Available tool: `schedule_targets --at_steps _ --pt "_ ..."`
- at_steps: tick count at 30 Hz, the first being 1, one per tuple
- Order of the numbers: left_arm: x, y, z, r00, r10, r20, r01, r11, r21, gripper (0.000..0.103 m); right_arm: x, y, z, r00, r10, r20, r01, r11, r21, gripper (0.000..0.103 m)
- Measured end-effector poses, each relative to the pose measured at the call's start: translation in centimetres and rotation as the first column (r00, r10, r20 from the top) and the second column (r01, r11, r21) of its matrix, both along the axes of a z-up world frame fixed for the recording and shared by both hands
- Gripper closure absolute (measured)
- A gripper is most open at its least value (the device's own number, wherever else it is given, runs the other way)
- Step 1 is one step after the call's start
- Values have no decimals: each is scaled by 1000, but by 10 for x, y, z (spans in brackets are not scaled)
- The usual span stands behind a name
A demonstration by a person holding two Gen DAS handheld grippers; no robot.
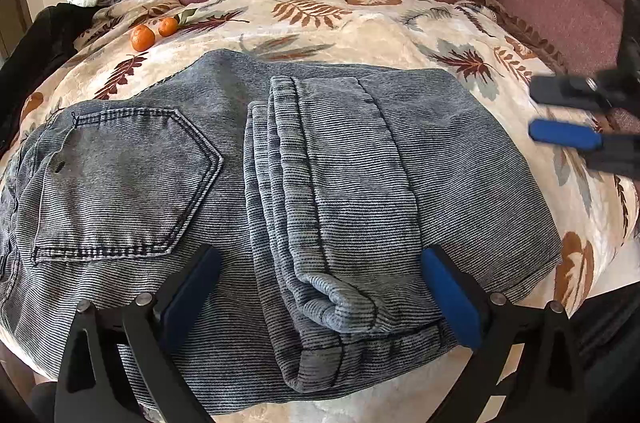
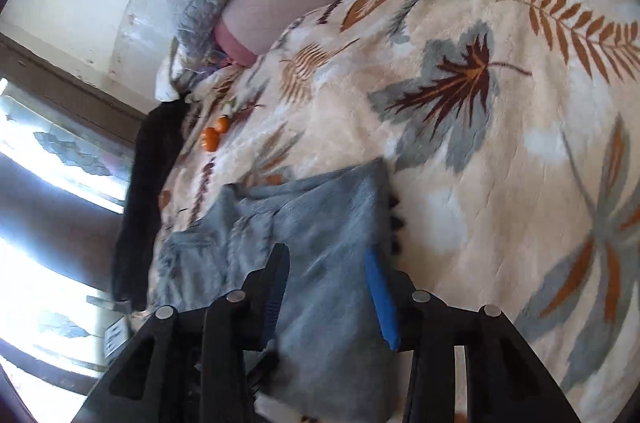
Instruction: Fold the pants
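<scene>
We have the jeans (image 1: 280,183) lying folded on the leaf-print blanket (image 1: 360,19) of the bed, back pocket (image 1: 120,179) showing at 9 o'clock and the leg hems stacked in a ridge through the middle. Our left gripper (image 1: 320,287) hangs over the near edge with its jaws spread wide either side of that ridge, pinching nothing. Our right gripper (image 2: 326,287) is off at 3 o'clock of the denim, jaws partly apart with no cloth between the pads.

We judge the next fold is about to start. To do it well, we should lower the left jaws until they straddle every layer of the hem stack, close firmly so no layer slips, bring the right gripper to the far corner, and carry both together so the edges meet square.

Two tangerines (image 1: 154,33) at 11 o'clock sit well apart from the denim.

We can read no brand, label or writing anywhere
</scene>
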State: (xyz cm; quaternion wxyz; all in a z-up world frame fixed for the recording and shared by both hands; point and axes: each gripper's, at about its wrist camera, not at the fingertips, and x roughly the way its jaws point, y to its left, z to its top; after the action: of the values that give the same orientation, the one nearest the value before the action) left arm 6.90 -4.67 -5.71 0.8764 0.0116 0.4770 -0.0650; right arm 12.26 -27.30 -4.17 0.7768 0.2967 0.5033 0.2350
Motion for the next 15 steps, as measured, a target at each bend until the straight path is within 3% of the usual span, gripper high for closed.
schedule_targets --at_steps 3,6,9,10,12,13,15 --pt "2 0 0 1000 -4 -16 4 1000 3 3 -25 13 -37 991 52 -125 -58 998 -40 58" --pt "4 0 1 999 -9 -32 9 1000 8 2 -33 2 -36 995 16 -103 -15 1000 13 63" --pt "5 0 1 999 -8 -42 9 1000 10 2 -44 4 -6 1000 18 25 -18 1000 6 58" --pt "5 -1 0 999 -6 -40 7 1000 12 2 -48 6 -4 999 34 36 -35 999 28 52" --pt "4 -2 0 999 -3 -37 4 1000 16 2 -52 14 -20 998 69 -5 -69 997 -18 40" --pt "4 -3 -1 999 -3 -38 4 1000 22 2 -52 18 -34 995 90 -36 -92 995 -40 39" --pt "4 -2 0 999 -2 -36 2 1000 22 1 -53 11 -34 998 56 -25 -56 998 15 40"
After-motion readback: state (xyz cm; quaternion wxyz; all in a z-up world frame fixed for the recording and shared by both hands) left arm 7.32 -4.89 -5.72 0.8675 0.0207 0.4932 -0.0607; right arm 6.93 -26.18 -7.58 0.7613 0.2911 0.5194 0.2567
